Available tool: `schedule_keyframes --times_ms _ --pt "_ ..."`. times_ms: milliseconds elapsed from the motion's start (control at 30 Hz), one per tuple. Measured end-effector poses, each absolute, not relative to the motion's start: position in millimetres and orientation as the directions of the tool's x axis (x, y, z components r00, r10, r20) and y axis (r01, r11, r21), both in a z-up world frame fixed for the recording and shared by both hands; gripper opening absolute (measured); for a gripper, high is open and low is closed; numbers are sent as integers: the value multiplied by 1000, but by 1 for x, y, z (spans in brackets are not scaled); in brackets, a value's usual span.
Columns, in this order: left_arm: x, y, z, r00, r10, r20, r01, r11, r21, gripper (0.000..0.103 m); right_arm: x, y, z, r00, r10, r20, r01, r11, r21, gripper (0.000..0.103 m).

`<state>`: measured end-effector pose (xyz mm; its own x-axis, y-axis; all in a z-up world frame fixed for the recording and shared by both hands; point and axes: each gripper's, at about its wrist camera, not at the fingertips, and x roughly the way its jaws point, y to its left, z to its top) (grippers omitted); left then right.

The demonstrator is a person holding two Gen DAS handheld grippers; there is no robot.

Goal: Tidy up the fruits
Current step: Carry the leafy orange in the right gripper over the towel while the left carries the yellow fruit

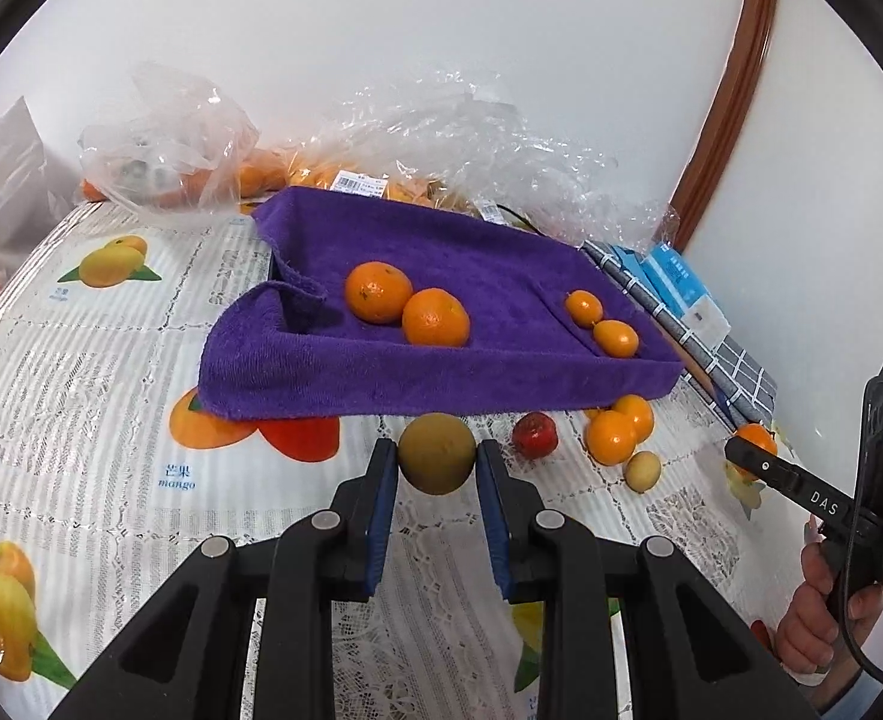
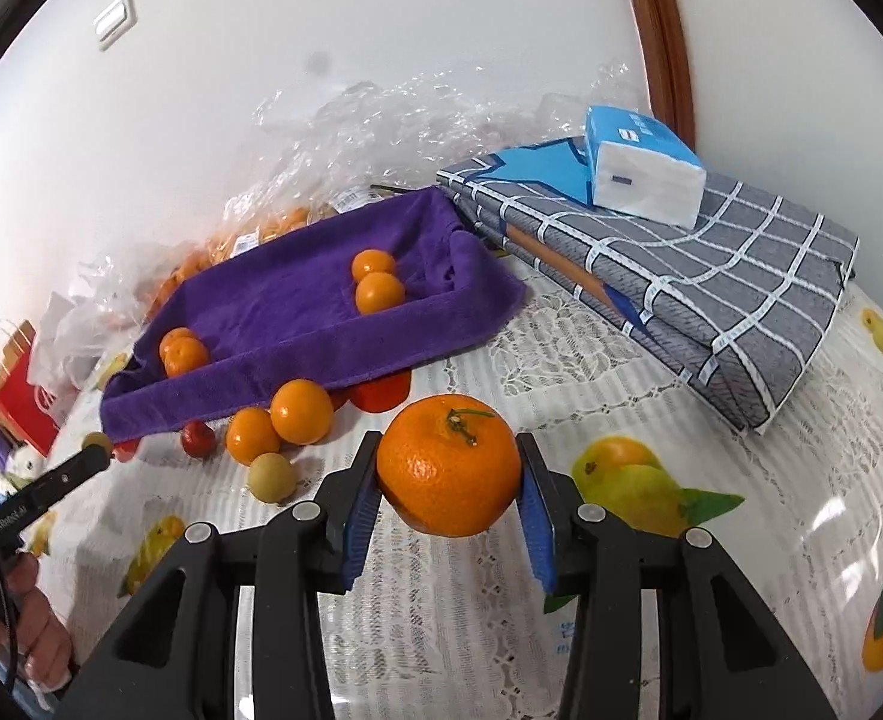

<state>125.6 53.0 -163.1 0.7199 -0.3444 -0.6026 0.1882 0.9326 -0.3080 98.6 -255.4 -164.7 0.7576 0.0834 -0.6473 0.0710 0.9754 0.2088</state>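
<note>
Gripping a brownish-green round fruit point(image 1: 436, 453), the left gripper point(image 1: 436, 463) has its blue pads point(image 1: 385, 501) pressed on both sides of it, jaws nearly closed, fruit held just above the tablecloth point(image 1: 111, 372). Right gripper point(image 2: 448, 480) is clamped on a stemmed orange point(image 2: 448, 473), jaws partly open around its width, stem up, also lifted off the cloth.

Purple towel tray point(image 1: 441, 276) sits toward the table's far edge, near the wall. A ridge in the towel splits it into two compartments: two tangerines point(image 1: 408, 307) touching each other in the larger one, two small kumquat-like fruits point(image 1: 600, 321) touching in the narrower one on the right in the left wrist view.

Loose fruit on the tablecloth by the tray's near edge: a small red fruit point(image 1: 535, 435), two oranges point(image 1: 618, 427) touching, and a small yellowish fruit point(image 1: 643, 470) just beside them.

A folded grey checked cloth point(image 2: 711, 282) lies by the tray's right side, with a blue-and-white tissue pack point(image 2: 642, 171) on top. Crumpled clear plastic bags point(image 1: 477, 138) with more orange fruit inside are piled against the wall behind the tray. A white bag point(image 1: 3, 180) sits at the table's far left corner.

A hand point(image 1: 825, 606) is on the right gripper's handle in the left wrist view.
</note>
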Motion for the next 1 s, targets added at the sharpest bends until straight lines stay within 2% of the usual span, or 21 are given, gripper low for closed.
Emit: schedule_keyframes --times_ms 267,433,567,767,1000 --pt "120 55 -153 740 -333 -584 189 937 -293 26 96 -244 -126 783 91 -615 44 979 201 42" --pt "122 66 -130 744 -337 -577 176 932 -317 26 104 -229 -96 813 74 -578 8 990 138 42" --pt "133 75 -104 777 -281 -563 137 949 -284 26 121 -212 -82 830 76 -553 -25 995 99 42" --pt "168 90 -81 816 -233 -529 77 951 -300 26 159 -186 -77 841 113 -529 -87 993 74 42" --pt "217 89 -93 784 -206 -585 24 952 -304 26 200 -167 -79 835 144 -531 -122 990 78 42"
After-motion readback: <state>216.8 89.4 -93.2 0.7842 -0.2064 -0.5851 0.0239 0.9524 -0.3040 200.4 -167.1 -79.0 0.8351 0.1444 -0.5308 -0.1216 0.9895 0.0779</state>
